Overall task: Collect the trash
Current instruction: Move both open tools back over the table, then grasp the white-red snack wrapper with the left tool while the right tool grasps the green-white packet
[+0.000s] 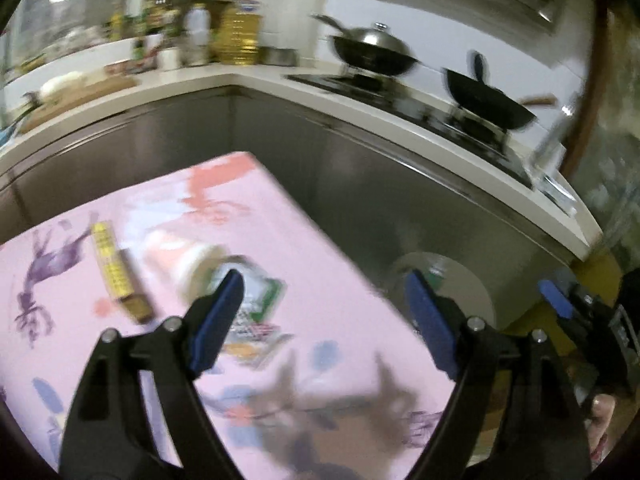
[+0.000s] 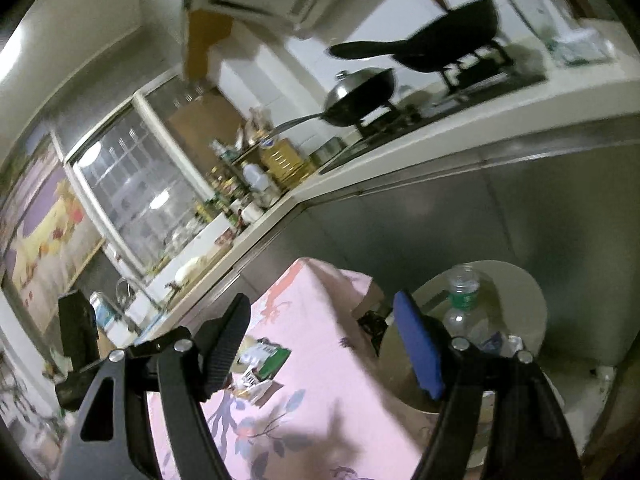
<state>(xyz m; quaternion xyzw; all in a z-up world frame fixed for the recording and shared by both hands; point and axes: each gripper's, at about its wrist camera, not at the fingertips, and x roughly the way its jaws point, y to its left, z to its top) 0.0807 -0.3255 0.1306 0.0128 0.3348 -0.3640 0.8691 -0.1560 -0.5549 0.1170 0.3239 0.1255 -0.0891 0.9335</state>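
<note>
left wrist: above pink tablecloth point(image 1: 320, 240), facing counter | right wrist: tilted (shares tablecloth, stove point(image 2: 472, 80))

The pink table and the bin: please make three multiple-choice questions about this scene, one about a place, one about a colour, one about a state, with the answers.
1. Where is the clear plastic bottle with the green label?
A. on the stove
B. inside the round bin beside the table
C. on the pink tablecloth

2. What colour is the long flat box on the table?
A. yellow
B. blue
C. white

3. How is the left gripper?
A. shut on the box
B. shut on nothing
C. open and holding nothing

Answers:
1 B, the right wrist view shows it within the bin's rim.
2 A, its face is yellow.
3 C, the jaws stand wide apart with nothing between them.
</note>
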